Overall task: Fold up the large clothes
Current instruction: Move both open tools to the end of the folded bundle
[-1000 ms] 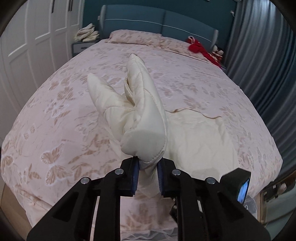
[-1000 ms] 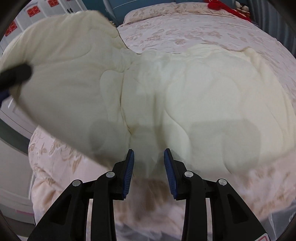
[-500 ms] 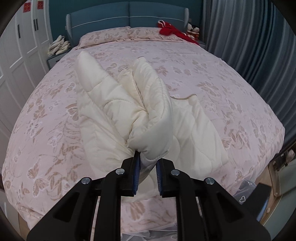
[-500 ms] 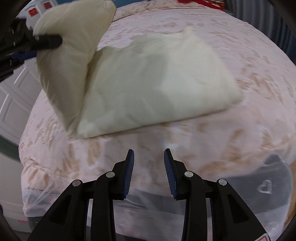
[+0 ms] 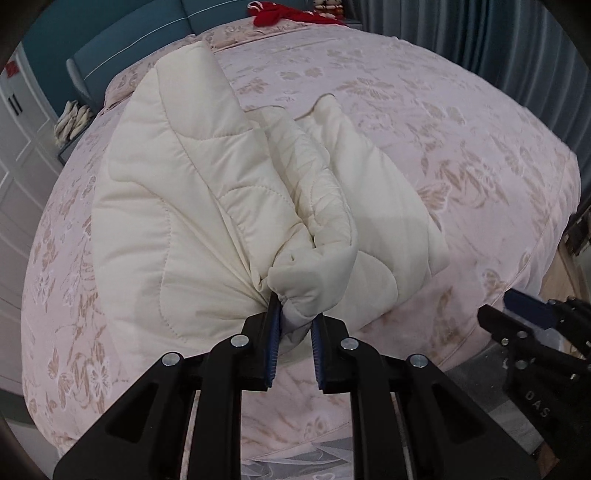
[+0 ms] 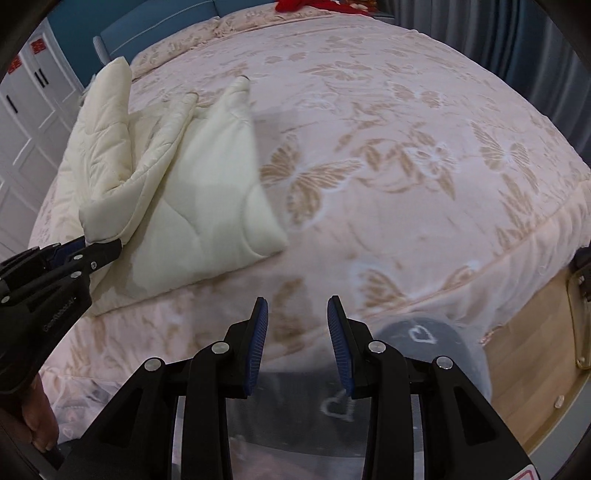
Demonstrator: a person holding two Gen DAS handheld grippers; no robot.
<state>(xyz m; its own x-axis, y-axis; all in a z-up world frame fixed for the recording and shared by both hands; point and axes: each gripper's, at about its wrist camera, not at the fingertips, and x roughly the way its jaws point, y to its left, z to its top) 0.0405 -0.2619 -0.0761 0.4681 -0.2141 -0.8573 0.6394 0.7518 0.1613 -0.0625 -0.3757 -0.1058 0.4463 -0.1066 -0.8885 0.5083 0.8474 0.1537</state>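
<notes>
Left gripper (image 5: 293, 325) clamped on a bunched corner of the cream quilted garment (image 5: 192, 206); right gripper (image 6: 297, 343) parted and empty over the near edge of the bed (image 6: 424, 155). Garment lies folded near the bed's front left corner, its gathered layers lifted into a ridge (puffy stuff, likely springs back). Judgement: lay the held corner square on the lower layer, edges matched, then release. Red cloth (image 5: 275, 13) at far headboard.

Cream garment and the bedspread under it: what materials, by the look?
Cream garment: looks like padded quilted fabric, matte; curved stitch lines and puffy channels show it. Bedspread: seems a soft woven or jacquard cloth, pale pink with tan butterfly and leaf patterns; exact fibre unclear.
</notes>
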